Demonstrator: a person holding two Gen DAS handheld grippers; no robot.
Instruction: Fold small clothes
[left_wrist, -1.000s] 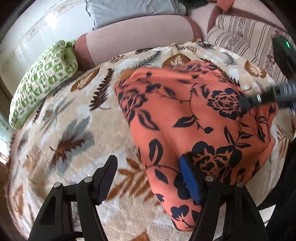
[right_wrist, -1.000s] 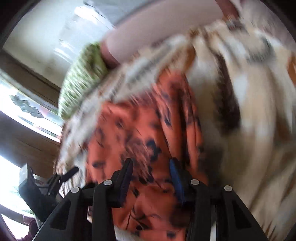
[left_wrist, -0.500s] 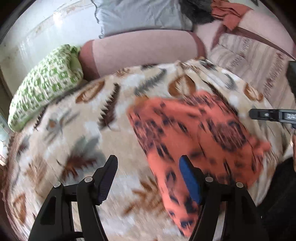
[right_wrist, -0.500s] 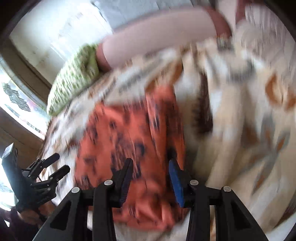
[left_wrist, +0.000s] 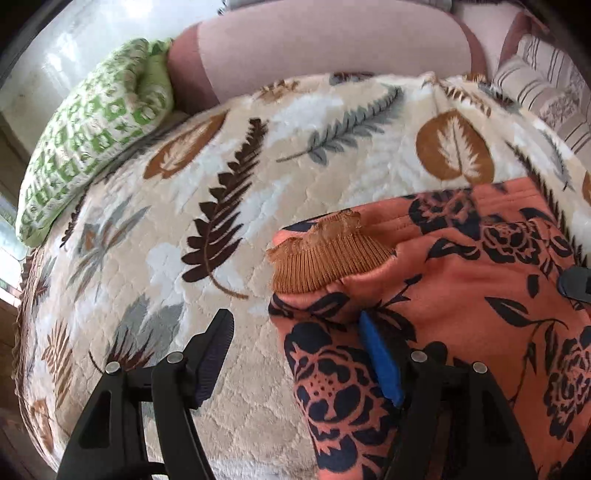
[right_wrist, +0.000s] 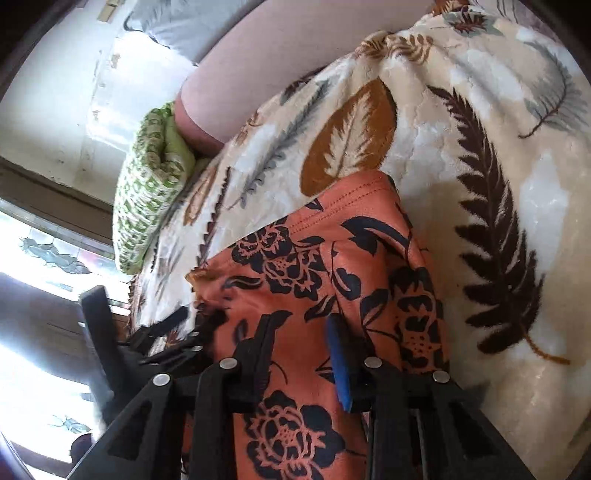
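Note:
An orange garment with a dark flower print (left_wrist: 461, 295) lies folded on a cream leaf-print blanket (left_wrist: 240, 177). Its brown ribbed cuff (left_wrist: 325, 258) lies on top at the garment's left edge. My left gripper (left_wrist: 295, 354) is open at that left edge, its blue pad over the cloth and its black finger over the blanket. In the right wrist view the garment (right_wrist: 314, 288) fills the lower middle. My right gripper (right_wrist: 303, 354) is open low over it, holding nothing. The left gripper (right_wrist: 162, 332) shows at its far side.
A green patterned pillow (left_wrist: 92, 125) lies at the blanket's far left, against a pink sofa arm (left_wrist: 314, 44). Striped cushions (left_wrist: 546, 85) sit at the far right. A bright window (right_wrist: 44, 258) is on the left in the right wrist view.
Both grippers have come down close to the garment after swinging above it. The ribbed cuff now lies on top at the left edge. Both stay open.

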